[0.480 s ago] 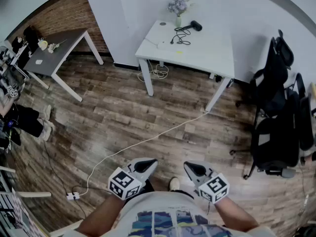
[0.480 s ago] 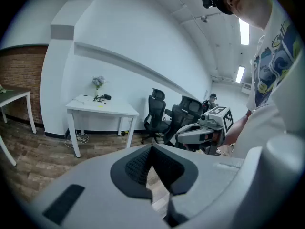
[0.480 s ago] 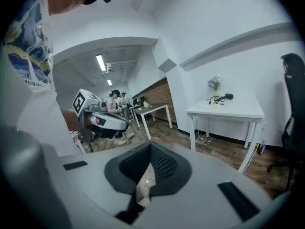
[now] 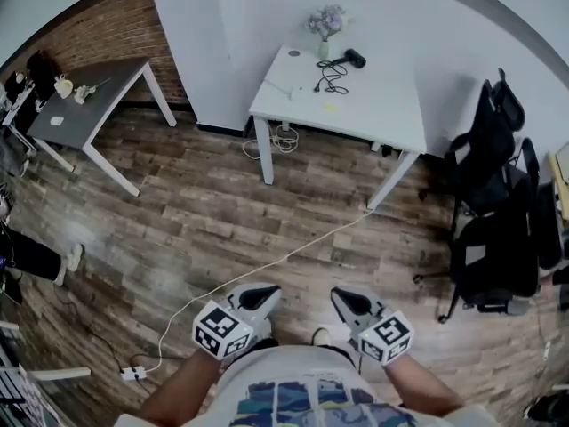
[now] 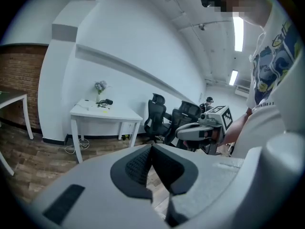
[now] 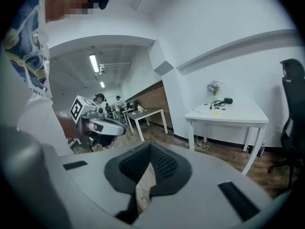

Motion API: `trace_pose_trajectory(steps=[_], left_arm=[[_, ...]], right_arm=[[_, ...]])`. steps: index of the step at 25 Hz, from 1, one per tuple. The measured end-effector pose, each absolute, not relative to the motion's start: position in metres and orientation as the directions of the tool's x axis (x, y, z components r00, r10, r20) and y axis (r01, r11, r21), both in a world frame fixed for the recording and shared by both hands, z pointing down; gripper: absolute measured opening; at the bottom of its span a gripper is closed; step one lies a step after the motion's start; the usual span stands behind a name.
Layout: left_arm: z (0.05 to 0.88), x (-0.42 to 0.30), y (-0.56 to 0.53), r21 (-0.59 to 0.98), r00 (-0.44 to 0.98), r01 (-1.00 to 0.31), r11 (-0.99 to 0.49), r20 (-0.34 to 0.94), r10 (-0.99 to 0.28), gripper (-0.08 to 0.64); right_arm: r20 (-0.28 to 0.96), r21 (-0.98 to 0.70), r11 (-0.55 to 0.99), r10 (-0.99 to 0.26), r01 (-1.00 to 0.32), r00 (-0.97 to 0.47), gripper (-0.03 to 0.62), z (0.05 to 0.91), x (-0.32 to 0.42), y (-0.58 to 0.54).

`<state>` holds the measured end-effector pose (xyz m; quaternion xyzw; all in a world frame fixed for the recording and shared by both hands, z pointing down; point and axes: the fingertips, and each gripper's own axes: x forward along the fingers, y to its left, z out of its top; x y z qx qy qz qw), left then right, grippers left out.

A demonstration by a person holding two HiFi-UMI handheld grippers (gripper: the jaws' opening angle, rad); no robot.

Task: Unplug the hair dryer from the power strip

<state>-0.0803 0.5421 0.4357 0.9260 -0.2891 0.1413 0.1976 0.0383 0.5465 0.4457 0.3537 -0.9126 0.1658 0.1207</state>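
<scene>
The black hair dryer [image 4: 354, 58] lies at the back of the white table [image 4: 382, 114], far ahead of me, with its black cord [image 4: 331, 78] coiled beside it. A flat white thing [image 4: 286, 85] at the cord's end may be the power strip; it is too small to tell. My left gripper [image 4: 263, 297] and right gripper [image 4: 343, 301] hang side by side near my body, over the wooden floor, both shut with nothing between the jaws. In the left gripper view the hair dryer [image 5: 109, 101] is tiny on the table [image 5: 102, 112]; the right gripper view shows the hair dryer [image 6: 228, 100] likewise.
A grey table [image 4: 89, 105] stands at the left by the brick wall. Black office chairs [image 4: 498, 203] crowd the right. A white cable [image 4: 267, 256] runs across the floor to an adapter [image 4: 133, 372]. More cable [image 4: 283, 137] lies coiled under the white table. A flower vase [image 4: 325, 27] stands behind the dryer.
The head view has shifted a little: the white table now sits slightly lower and to the right. Both grippers keep their place in the view and stay shut.
</scene>
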Motion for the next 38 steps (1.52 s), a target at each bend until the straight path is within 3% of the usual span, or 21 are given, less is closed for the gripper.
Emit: trace_pose_trajectory(steps=[4,6,10,15,23,38], left_arm=[[0.438,-0.113,0.536,0.288,0.818,-0.553,-0.782,0.368,-0.442,0.003],[0.442,-0.128,0.533,0.289,0.829,-0.531,-0.797,0.372,-0.418,0.003],[0.453,-0.155,0.521,0.285,0.843,-0.497,-0.819,0.381,-0.379,0.003],[0.461,-0.157,0.497,0.310,0.855,-0.482,-0.820,0.370,-0.362,0.003],[0.465,-0.136,0.409,0.323,0.852,-0.492,-0.808,0.370,-0.371,0.003],[0.445,-0.027,0.206,0.268,0.801,-0.544,-0.795,0.447,-0.398,0.003]], right_arm=[[0.331,-0.195,0.680,-0.633,-0.707,-0.700,0.004,0.442,0.000,0.532],[0.333,-0.194,0.660,-0.652,-0.726,-0.682,0.067,0.442,-0.016,0.524],[0.342,-0.188,0.602,-0.701,-0.776,-0.626,0.078,0.444,-0.038,0.509],[0.372,-0.181,0.585,-0.704,-0.791,-0.606,0.138,0.448,-0.038,0.488],[0.373,-0.196,0.579,-0.702,-0.791,-0.607,0.135,0.462,-0.013,0.397],[0.309,-0.216,0.664,-0.649,-0.716,-0.695,0.123,0.449,0.070,0.192]])
